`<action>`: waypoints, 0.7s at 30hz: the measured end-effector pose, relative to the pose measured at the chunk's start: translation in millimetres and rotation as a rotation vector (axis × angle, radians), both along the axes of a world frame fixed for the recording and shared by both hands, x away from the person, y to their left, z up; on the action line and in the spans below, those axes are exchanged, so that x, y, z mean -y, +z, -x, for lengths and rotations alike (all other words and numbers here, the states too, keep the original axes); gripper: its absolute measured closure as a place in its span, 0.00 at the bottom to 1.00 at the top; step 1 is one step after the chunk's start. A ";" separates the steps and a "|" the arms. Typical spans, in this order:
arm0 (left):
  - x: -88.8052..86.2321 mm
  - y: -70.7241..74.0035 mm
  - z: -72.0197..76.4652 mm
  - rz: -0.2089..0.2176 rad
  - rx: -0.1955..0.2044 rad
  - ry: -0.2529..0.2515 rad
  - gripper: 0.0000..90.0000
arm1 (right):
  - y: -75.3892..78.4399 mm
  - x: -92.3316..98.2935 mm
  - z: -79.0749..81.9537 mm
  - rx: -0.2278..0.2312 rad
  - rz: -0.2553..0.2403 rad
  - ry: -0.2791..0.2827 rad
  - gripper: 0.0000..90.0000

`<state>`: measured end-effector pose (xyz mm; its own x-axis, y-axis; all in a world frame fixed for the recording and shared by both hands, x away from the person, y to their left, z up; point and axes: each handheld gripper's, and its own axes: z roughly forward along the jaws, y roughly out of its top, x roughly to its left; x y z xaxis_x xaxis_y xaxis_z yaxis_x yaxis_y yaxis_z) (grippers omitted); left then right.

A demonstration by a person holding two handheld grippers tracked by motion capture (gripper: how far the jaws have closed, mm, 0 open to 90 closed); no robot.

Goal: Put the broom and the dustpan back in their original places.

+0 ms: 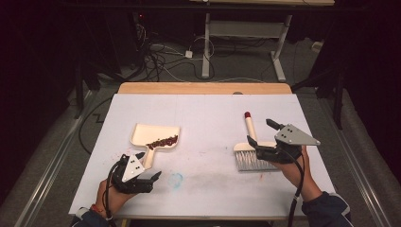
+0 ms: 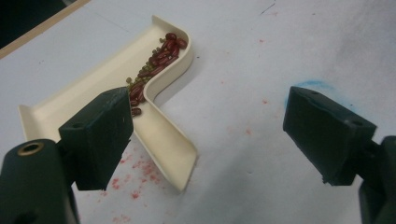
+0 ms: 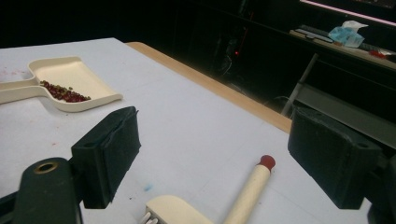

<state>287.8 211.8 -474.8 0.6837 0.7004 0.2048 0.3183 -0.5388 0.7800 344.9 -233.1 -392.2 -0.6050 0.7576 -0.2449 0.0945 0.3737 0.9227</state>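
Overall light: I see the white table lit evenly from above, while the room around it falls to near black.
Shadows: soft and short; a faint one lies under the brush and beside the dustpan.
Glare: none that I notice; the table top reads flat white-grey.
Sharpness: high view is soft and grainy; the beans stay fairly crisp in the left gripper view.
Out of focus: my near jaws look slightly blurred in both gripper views.
Background: dim, cables barely readable.
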 end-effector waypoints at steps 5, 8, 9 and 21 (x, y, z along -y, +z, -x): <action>-0.7 1.6 1.2 0.004 0.022 0.006 0.18 | -4.8 1.9 4.1 0.011 0.022 0.005 0.19; -0.3 1.6 1.7 -0.002 0.026 0.005 0.18 | -8.2 5.2 6.5 0.014 0.015 0.015 0.19; 0.0 1.2 1.7 -0.006 0.025 0.006 0.18 | -9.7 6.5 7.1 0.014 0.011 0.023 0.19; 0.8 2.0 1.2 -0.002 0.034 0.008 0.18 | -28.6 16.4 21.5 0.053 0.089 0.008 0.19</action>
